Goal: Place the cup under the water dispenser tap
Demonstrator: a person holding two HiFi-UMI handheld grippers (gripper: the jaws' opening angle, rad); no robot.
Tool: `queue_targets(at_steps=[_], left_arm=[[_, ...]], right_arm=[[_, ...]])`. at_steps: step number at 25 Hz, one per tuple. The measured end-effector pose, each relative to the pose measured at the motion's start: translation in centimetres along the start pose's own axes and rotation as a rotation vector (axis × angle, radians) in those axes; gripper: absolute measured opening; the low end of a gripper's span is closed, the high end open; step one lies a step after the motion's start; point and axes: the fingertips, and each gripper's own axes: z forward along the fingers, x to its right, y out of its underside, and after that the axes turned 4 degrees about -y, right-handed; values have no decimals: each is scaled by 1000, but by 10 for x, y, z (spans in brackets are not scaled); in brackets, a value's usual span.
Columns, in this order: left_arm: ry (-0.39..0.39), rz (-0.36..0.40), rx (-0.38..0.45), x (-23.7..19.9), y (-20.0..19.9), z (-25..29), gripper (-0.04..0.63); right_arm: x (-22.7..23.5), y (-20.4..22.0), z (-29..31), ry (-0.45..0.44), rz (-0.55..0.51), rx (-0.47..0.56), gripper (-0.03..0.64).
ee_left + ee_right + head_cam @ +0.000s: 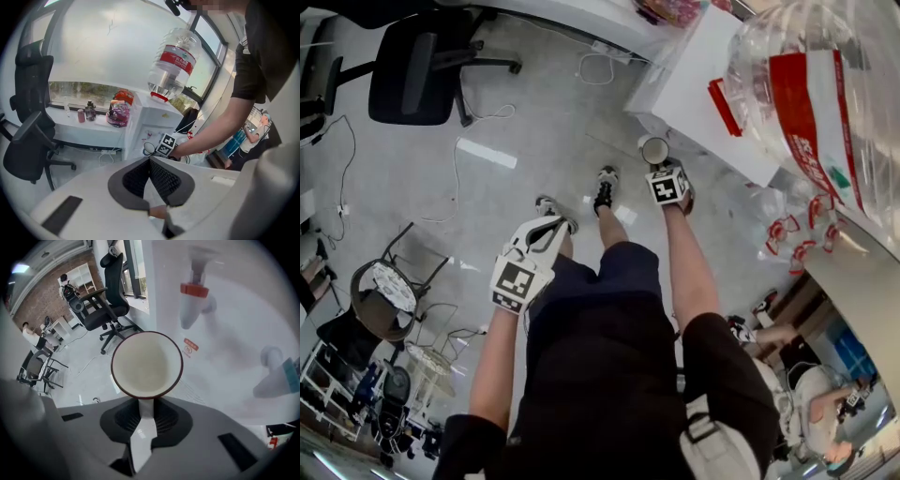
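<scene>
1. Head view: the right gripper (pixel 659 161) points down with the cup (pixel 654 150) at its tips, beside the water dispenser (pixel 703 94). The left gripper (pixel 551 225) hangs well apart.
2. Left gripper view: its jaws are together, with nothing between them.
3. Right gripper view: the jaws are clamped on the cup's handle. The red tap (pixel 192 303) is ahead, up and to the right.

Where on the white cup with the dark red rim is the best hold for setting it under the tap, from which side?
The handle, from the side away from the white dispenser. It juts flat from the round wall of the white cup with a dark red rim, fitting narrow jaws; the right gripper is shut on it, leaving the mouth clear.
</scene>
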Motion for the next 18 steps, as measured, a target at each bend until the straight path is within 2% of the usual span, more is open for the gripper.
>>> queue_targets(at_steps=[6,10,13,18], left_arm=[[-5,-39,-28,-2,19,6,-5],[1,-55,-28,1,26,9,-5],[5,-66,-23,4,32,11,-5],[-8,-83,-44,2,42,9,-5]], right_arm=[[20,3,29,34,60,-34,38],[31,-6,41,60,58,-12,38],[34,3,43,71,84,-72,40],[47,-1,47,124,58,-123,40]])
